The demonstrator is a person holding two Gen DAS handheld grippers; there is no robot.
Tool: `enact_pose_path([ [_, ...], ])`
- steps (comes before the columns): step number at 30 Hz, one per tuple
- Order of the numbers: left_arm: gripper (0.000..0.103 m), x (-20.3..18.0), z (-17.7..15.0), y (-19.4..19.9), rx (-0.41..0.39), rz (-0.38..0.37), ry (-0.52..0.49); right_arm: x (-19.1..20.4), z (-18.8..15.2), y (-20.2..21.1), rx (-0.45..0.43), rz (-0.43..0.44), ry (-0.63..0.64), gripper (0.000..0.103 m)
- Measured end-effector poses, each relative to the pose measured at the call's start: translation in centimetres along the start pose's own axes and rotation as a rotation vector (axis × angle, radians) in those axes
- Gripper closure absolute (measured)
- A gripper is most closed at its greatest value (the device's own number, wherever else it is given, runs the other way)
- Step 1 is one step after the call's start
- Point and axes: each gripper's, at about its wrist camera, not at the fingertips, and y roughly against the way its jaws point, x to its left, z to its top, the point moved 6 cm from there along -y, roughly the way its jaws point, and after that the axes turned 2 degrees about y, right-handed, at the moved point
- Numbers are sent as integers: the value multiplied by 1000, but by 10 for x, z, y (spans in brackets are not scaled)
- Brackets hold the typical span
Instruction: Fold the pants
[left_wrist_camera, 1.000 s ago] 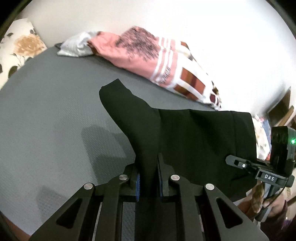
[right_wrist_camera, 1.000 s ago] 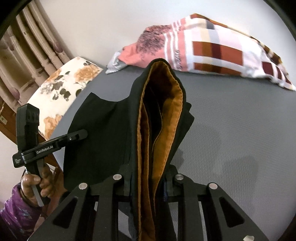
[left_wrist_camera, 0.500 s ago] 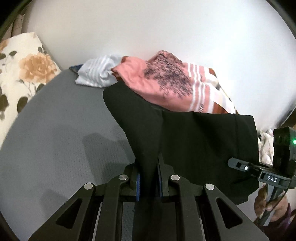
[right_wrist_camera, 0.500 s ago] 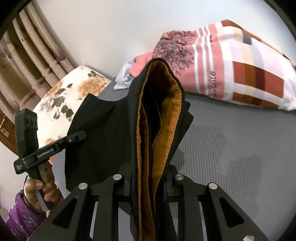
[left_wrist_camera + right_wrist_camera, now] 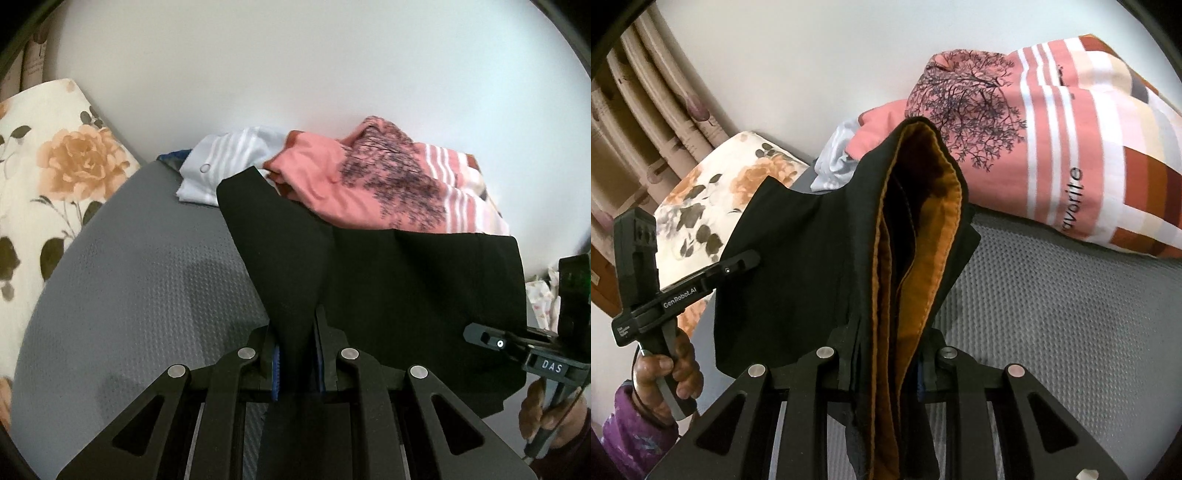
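Black pants (image 5: pixel 406 295) hang stretched between both tools above grey mat (image 5: pixel 147 288). Left gripper (image 5: pixel 297 354) clamped on plain edge; right gripper (image 5: pixel 886 369) clamped on orange-lined waistband (image 5: pixel 923 229). Step, by my reading: carrying a fold over. Next: lower evenly, edges aligned, short of blanket pile (image 5: pixel 1071 147).

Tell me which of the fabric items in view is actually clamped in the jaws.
The black pants, gripped by both the left gripper and right gripper. The pink tree-print bedding and white striped cloth lie untouched on the grey mat.
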Motion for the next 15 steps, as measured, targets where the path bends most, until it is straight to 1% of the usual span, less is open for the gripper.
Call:
enact_pose_path([
  [5,89,10,9,-15,-6,29,-14,-3,6,-19,8,-5,-8,83],
  [15,90,17,12,-35,-2,76,-52,-15,6,-41,24,-16,-29,83],
])
